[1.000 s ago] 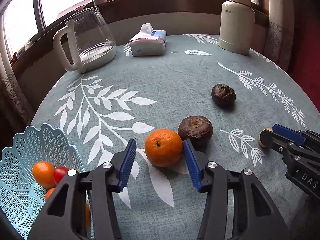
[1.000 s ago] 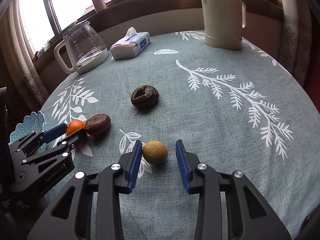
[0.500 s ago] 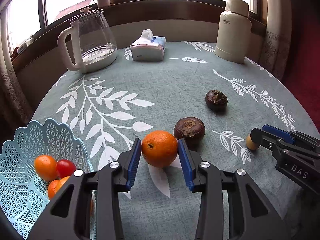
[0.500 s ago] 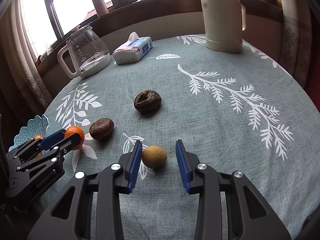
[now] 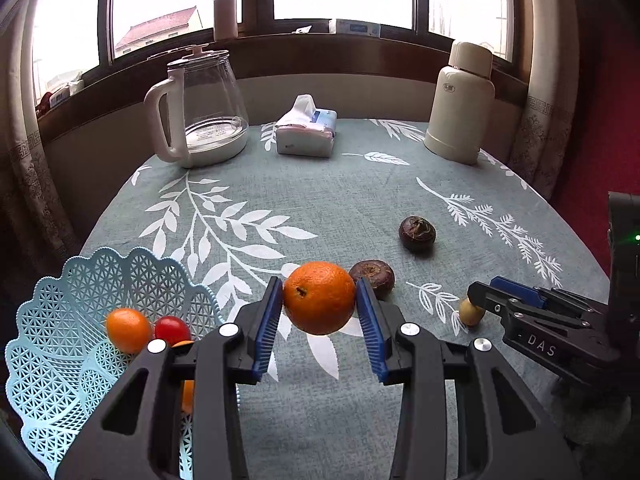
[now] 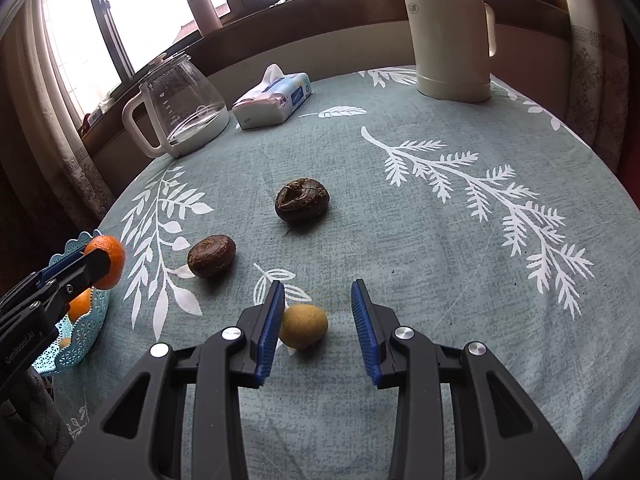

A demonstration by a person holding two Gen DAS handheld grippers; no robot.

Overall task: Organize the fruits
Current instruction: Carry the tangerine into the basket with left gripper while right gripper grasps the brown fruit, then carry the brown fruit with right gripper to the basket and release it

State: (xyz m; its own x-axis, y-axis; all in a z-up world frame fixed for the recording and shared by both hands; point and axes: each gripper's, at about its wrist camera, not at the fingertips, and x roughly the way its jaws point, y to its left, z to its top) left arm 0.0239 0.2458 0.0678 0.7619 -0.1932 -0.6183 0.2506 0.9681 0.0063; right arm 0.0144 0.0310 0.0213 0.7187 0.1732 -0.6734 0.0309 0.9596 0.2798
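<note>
Far left, near edge of table: the light-blue lattice basket (image 5: pixel 80 280) is sitting at the tablecloth's (image 5: pixel 320 200) rim, partly overhanging it. It is holding a small orange (image 5: pixel 128 330), a red cherry tomato (image 5: pixel 173 329) touching it, and more orange fruit hidden behind the gripper body.

Left gripper (image 5: pixel 319 312): blue pads are pressing both sides of a large orange (image 5: pixel 319 298), gripping it clear of the cloth; its shadow is lying on the cloth below. In the right wrist view this orange (image 6: pixel 106 262) is hanging just above the basket's (image 6: pixel 76 340) near rim.

Just right of and behind the held orange, a dark brown water chestnut (image 5: pixel 372 278) is resting on the cloth. A second water chestnut (image 5: pixel 417 233) is lying farther back and right, well apart from the first.

Right gripper (image 6: pixel 318 314): jaws are standing apart around a small yellowish-tan fruit (image 6: pixel 304 326) that is sitting on the cloth. The left pad is touching or just beside it; a clear gap is showing on the right pad's side.

Open room: the centre and right of the tablecloth are lying bare up to the curved right edge. Far edge is carrying a glass kettle (image 5: pixel 200 108), a tissue pack (image 5: pixel 306 132) and a cream thermos (image 5: pixel 460 100).
</note>
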